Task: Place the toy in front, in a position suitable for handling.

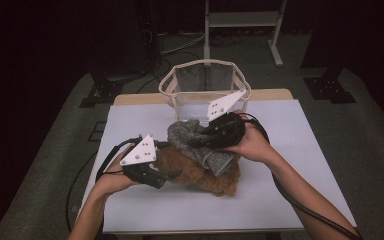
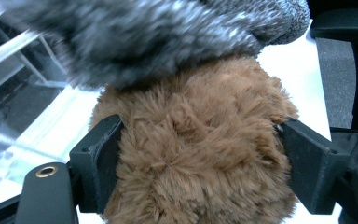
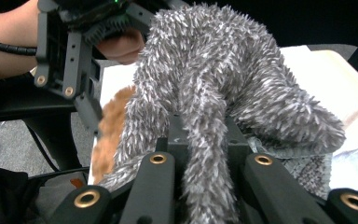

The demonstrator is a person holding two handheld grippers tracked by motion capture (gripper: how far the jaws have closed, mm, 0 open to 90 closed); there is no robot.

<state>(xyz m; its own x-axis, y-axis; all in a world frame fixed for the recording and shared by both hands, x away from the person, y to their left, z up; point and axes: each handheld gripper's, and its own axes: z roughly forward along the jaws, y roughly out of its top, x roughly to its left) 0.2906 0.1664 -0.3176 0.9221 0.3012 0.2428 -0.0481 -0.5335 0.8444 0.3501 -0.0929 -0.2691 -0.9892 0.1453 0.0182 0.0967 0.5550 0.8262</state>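
Two fuzzy fabric items, two hand-held grippers and one clear bin on a white-topped counter (image 1: pixel 290 165). Landmark: the brown fuzzy item (image 1: pixel 200 176), which lies on the counter just toward the person from its middle.

Grey fuzzy item (image 1: pixel 192 137): one. It rests across the far top of the brown fuzzy item, touching it, and part of it is lifted clear. In the left gripper view the grey fuzzy item (image 2: pixel 168 37) overhangs the brown fuzzy item (image 2: pixel 191 154) from above.

Left gripper (image 1: pixel 167 176): one, at the brown item's left end. In the left gripper view its two jaws stand apart with the brown pile bulging between them, both inner faces against the fur; they pinch the brown item across its width.

Right gripper (image 1: pixel 200 141): one, above and just beyond the brown item, pointing left. In the right gripper view its jaws are drawn close together and pinch a strand-like fold of the grey fuzzy item (image 3: pixel 223 79), which drapes up and over them. A strip of the brown item (image 3: pixel 109 135) shows at the left behind the grey pile, with the left gripper (image 3: pixel 93 109) above it.

Clear bin (image 1: pixel 172 90): one, with a pale rim, standing at the counter's far edge, well beyond the brown item and apart from it.

Hands: two, one on each gripper. One cable trails from each gripper.
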